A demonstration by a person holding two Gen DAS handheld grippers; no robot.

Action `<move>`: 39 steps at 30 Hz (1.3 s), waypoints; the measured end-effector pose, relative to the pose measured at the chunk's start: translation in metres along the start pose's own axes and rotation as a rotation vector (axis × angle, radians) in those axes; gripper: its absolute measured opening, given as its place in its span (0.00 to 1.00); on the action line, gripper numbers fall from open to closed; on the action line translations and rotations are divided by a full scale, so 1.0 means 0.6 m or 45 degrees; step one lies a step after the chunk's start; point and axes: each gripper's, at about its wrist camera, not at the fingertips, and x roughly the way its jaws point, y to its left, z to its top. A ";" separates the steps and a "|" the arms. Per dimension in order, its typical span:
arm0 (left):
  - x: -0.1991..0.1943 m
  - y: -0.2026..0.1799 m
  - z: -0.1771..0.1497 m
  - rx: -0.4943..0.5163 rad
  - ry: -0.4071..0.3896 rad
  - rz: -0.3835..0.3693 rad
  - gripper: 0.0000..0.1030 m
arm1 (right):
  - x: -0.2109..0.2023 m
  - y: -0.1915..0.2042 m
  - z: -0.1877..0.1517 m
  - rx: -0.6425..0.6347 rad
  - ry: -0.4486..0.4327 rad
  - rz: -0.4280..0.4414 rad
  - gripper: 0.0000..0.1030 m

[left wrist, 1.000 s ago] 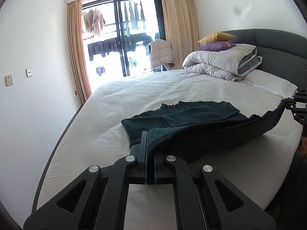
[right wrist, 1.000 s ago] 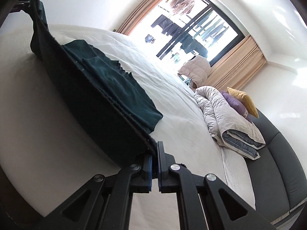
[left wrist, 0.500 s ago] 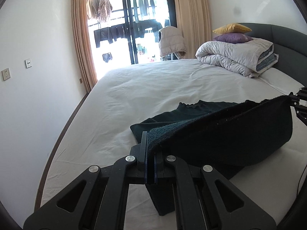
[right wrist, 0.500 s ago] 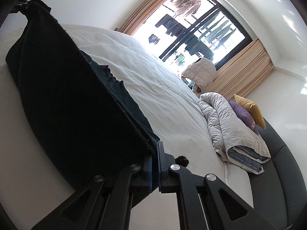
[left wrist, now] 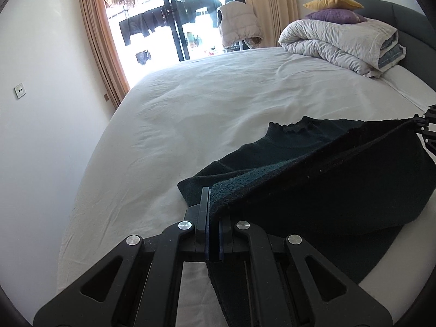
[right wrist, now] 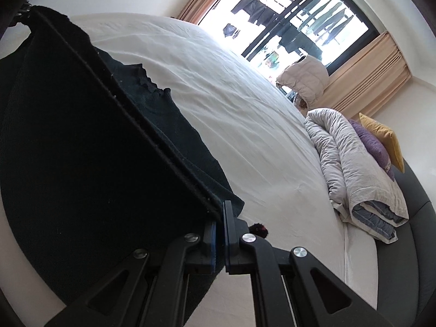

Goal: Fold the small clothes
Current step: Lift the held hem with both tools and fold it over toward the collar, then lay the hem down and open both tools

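Observation:
A dark green knit sweater point(left wrist: 321, 179) lies partly on the white bed sheet point(left wrist: 207, 114), frilled collar toward the window. My left gripper point(left wrist: 211, 218) is shut on one corner of its hem. My right gripper point(right wrist: 220, 226) is shut on the other corner and shows at the right edge of the left wrist view point(left wrist: 427, 125). The hem edge is stretched taut between them and held above the bed. The lifted cloth point(right wrist: 81, 163) hangs down in a fold and hides the sweater's lower part.
A folded grey duvet point(left wrist: 343, 43) with a purple pillow point(left wrist: 335, 16) and a yellow pillow point(left wrist: 332, 1) sits at the dark headboard point(right wrist: 403, 259). A pale vest point(left wrist: 238, 23) hangs by the window. The wall point(left wrist: 41, 95) runs along the bed's left side.
Both grippers have lifted the sweater's hem higher and carried it toward the collar. More cloth now hangs off the bed, and less of the sweater lies flat.

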 end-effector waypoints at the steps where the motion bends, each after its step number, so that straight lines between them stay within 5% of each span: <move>1: 0.018 0.002 0.009 -0.002 0.018 -0.004 0.03 | 0.018 -0.007 0.007 0.017 0.021 0.022 0.04; 14: 0.219 0.017 0.049 -0.028 0.239 -0.013 0.03 | 0.185 -0.040 0.062 0.144 0.203 0.168 0.04; 28: 0.306 0.015 0.075 -0.047 0.327 0.001 0.06 | 0.268 -0.057 0.093 0.185 0.311 0.234 0.04; 30: 0.317 0.018 0.074 -0.066 0.328 0.011 0.08 | 0.272 -0.068 0.095 0.233 0.297 0.218 0.07; 32: 0.322 0.028 0.077 -0.118 0.318 -0.024 0.09 | 0.275 -0.083 0.094 0.308 0.291 0.213 0.21; 33: 0.322 0.034 0.080 -0.144 0.311 -0.043 0.11 | 0.275 -0.092 0.091 0.344 0.286 0.195 0.28; 35: 0.321 0.044 0.083 -0.165 0.308 -0.044 0.23 | 0.273 -0.106 0.085 0.401 0.278 0.138 0.60; 37: 0.310 0.057 0.085 -0.162 0.276 0.025 0.73 | 0.259 -0.116 0.075 0.470 0.246 0.153 0.64; 39: 0.289 0.073 0.088 -0.164 0.212 0.089 0.83 | 0.241 -0.126 0.063 0.542 0.223 0.153 0.64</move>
